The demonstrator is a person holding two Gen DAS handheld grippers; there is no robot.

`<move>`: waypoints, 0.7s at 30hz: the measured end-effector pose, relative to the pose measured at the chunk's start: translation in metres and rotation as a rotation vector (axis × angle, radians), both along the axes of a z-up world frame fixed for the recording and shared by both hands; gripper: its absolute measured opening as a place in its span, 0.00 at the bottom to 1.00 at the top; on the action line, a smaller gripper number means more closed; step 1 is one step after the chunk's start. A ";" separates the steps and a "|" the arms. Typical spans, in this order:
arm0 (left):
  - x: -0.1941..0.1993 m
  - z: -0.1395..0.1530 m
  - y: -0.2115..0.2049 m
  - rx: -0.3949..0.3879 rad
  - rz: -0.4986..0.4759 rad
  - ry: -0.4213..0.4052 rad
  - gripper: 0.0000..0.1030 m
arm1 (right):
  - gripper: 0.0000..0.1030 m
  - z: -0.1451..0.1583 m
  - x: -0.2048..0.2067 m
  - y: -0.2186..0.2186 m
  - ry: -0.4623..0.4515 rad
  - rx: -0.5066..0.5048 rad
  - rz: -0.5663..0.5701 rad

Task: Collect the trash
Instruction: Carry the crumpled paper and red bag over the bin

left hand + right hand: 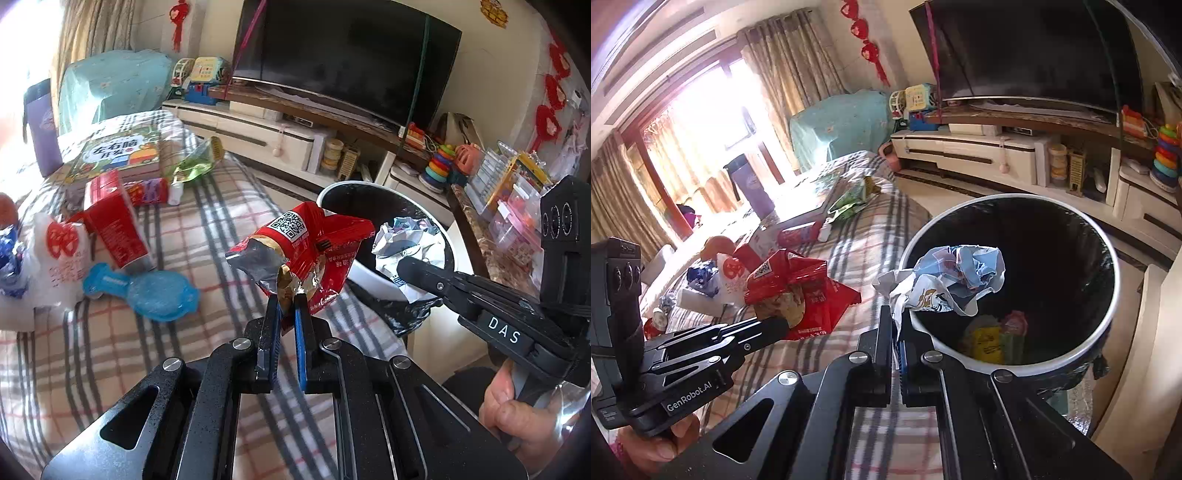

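My left gripper point(287, 299) is shut on a torn red snack bag point(306, 254) and holds it above the plaid-covered table, left of the bin; the bag also shows in the right wrist view point(798, 291). My right gripper point(895, 314) is shut on a crumpled white and blue paper point(956, 280) and holds it over the near rim of the white bin with a black liner point(1108, 314). The bin point(362, 273) and the paper point(410, 247) also show in the left wrist view. Yellow and pink wrappers point(993, 336) lie inside the bin.
On the plaid table point(177, 229) lie a red carton point(114, 225), a blue plastic lid point(147, 291), a white bag point(59, 266), a green packet point(195, 162), a children's book point(122, 151) and a purple jug point(42, 125). A TV stand point(997, 147) stands behind.
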State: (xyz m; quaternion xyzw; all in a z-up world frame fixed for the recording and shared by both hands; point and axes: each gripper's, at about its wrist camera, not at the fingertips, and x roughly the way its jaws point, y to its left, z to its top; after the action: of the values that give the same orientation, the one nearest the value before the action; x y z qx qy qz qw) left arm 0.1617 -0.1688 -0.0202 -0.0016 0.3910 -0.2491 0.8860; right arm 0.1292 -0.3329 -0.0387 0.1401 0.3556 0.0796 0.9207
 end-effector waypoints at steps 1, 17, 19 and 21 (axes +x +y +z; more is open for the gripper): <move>0.001 0.000 -0.003 0.001 -0.005 0.000 0.06 | 0.02 -0.001 -0.001 -0.003 0.000 0.001 -0.005; 0.008 0.010 -0.047 0.019 -0.079 -0.017 0.06 | 0.02 -0.009 0.004 -0.048 0.028 0.024 -0.066; 0.011 0.010 -0.053 0.025 -0.087 -0.018 0.06 | 0.02 -0.011 0.006 -0.051 0.035 0.026 -0.069; 0.014 0.010 -0.060 0.026 -0.095 -0.013 0.06 | 0.02 -0.012 0.008 -0.055 0.042 0.025 -0.073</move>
State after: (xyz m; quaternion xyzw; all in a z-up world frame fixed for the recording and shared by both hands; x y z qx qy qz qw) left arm 0.1754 -0.2292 -0.0097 0.0302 0.3880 -0.2855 0.8758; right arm 0.1367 -0.3881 -0.0512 0.1662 0.3682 0.0474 0.9135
